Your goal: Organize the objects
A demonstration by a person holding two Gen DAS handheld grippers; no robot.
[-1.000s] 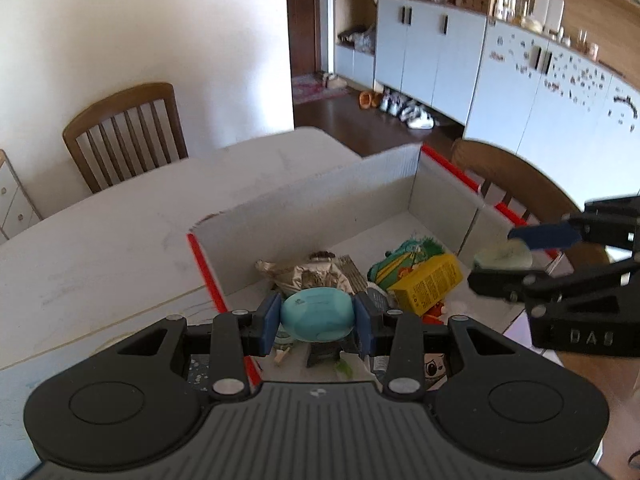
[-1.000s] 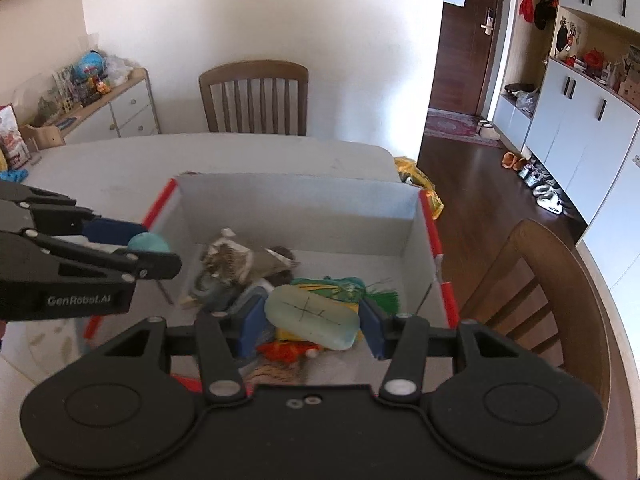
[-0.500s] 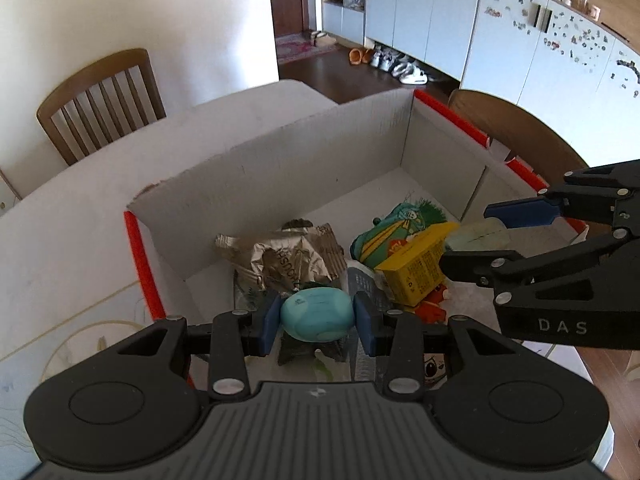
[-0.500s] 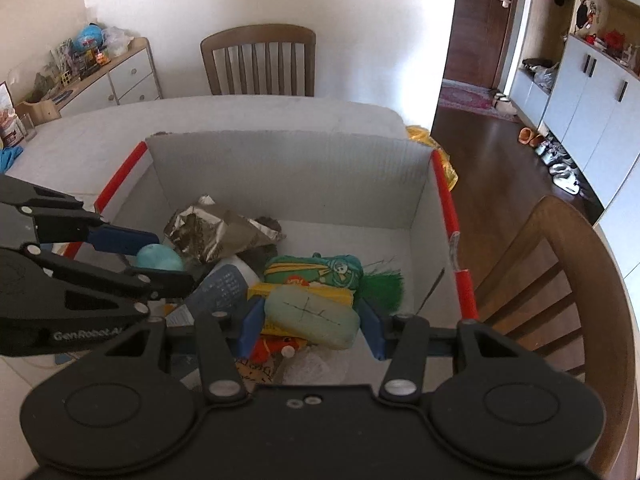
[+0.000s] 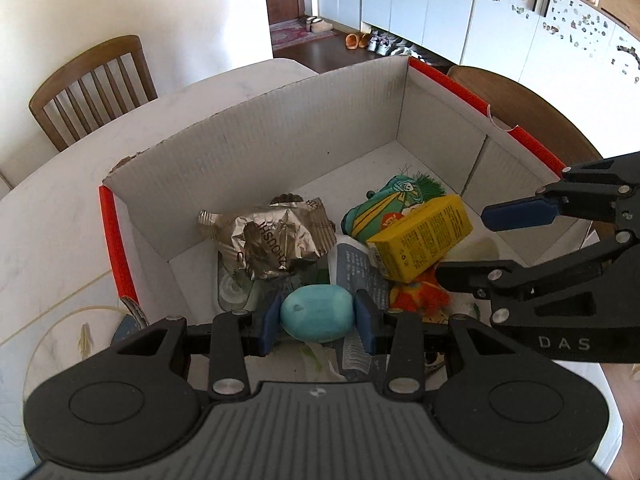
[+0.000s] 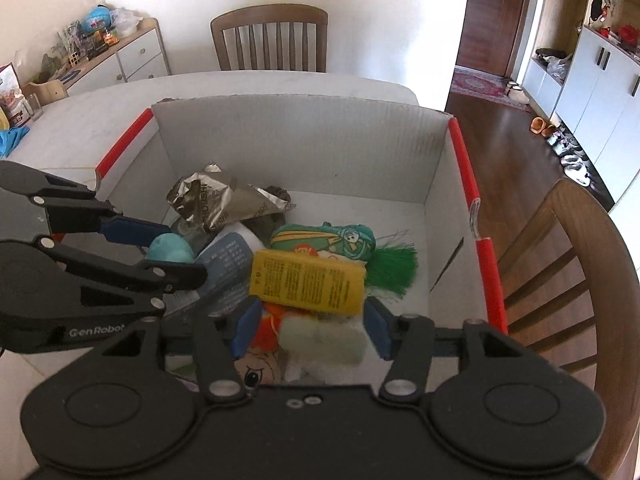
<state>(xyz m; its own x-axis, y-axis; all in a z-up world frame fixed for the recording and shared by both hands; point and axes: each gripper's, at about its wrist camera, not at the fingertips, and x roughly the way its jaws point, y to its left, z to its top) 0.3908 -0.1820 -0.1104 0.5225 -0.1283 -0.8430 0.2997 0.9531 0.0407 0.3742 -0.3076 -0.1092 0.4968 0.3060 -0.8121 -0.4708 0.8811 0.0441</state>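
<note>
Left wrist view: left tool (image 5: 316, 318), bottom centre, clamped on a blue oval soap (image 5: 316, 317), both blue pads pressing its ends, held over the near part of the cardboard box (image 5: 280, 152); box with red-edged rims stands on the white desk (image 5: 60, 208), filling mid frame; inside, crumpled silver foil packet (image 5: 272, 240) left of centre; yellow carton (image 5: 420, 238) right of centre, lying on a green and orange plush toy (image 5: 384, 208); right tool (image 5: 484, 246) enters from the right edge, its two fingers apart; wooden chair (image 5: 92, 88) at upper left.

Right wrist view: right tool (image 6: 306, 330), bottom centre, its jaws having just been opening; a pale green soap (image 6: 324, 340) lies between the pads, blurred, with a gap on either side, apparently resting on the heap below; yellow carton (image 6: 308, 282) just above it in frame; plush toy (image 6: 344, 240) beyond; foil packet (image 6: 216, 200) at centre left; left tool (image 6: 178, 250) at left edge, closed on the blue soap (image 6: 170, 249); box wall (image 6: 300, 144) across the middle; chair (image 6: 270, 38) at top centre.
</note>
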